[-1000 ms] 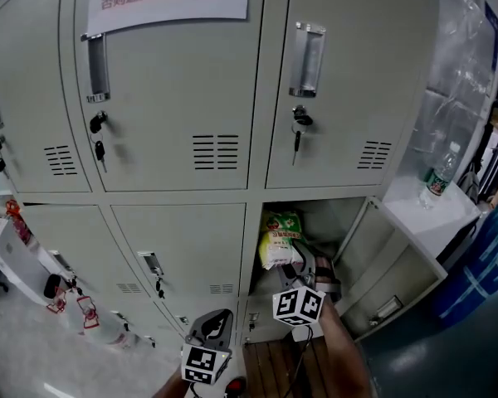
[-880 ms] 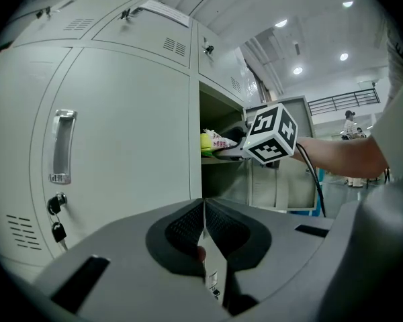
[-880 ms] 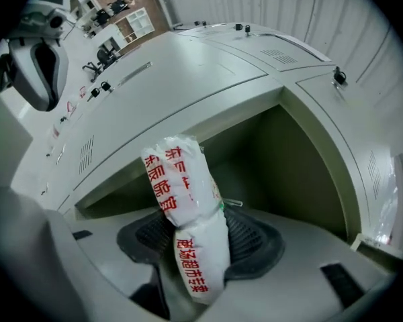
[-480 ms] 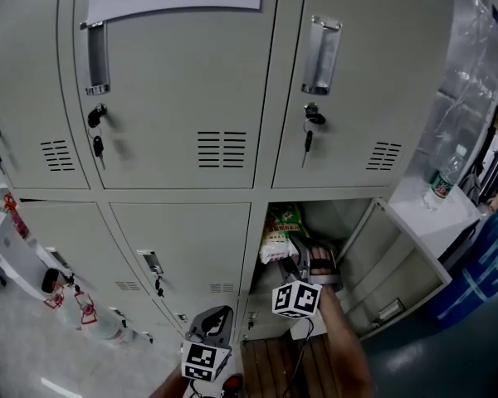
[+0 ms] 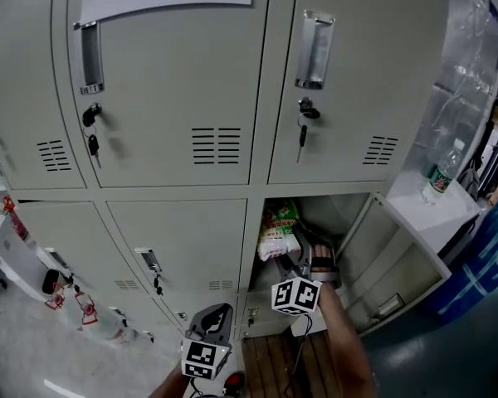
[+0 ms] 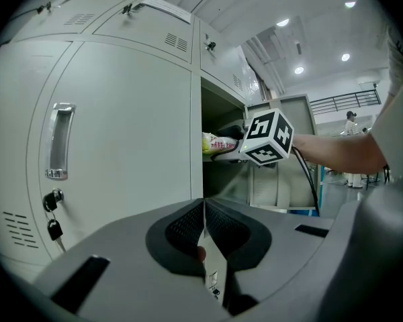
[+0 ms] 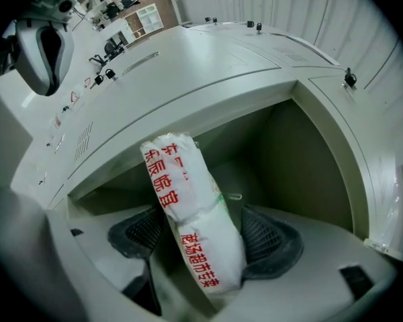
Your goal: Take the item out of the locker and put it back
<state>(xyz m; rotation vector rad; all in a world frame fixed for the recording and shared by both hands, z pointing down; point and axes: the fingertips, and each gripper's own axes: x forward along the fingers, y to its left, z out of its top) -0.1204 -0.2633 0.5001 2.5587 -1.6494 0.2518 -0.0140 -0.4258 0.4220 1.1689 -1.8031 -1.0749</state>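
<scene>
Opening right gripper (image 7: 205,237) fingers flanking white crinkled plastic bag (image 7: 187,203) inside metal locker (image 7: 285,146), left gripper (image 6: 205,232) fingers together

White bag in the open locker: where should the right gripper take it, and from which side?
Take the white bag by its lower half, across its narrow width, coming straight in through the open front of the locker. It stands leaning, slim edge outward, so jaws fit either side. The right gripper straddles it, jaws now opening.

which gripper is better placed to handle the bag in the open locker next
Right. The right gripper is inside the open locker with the bag between its opening jaws. The left gripper is shut and low, outside it.
</scene>
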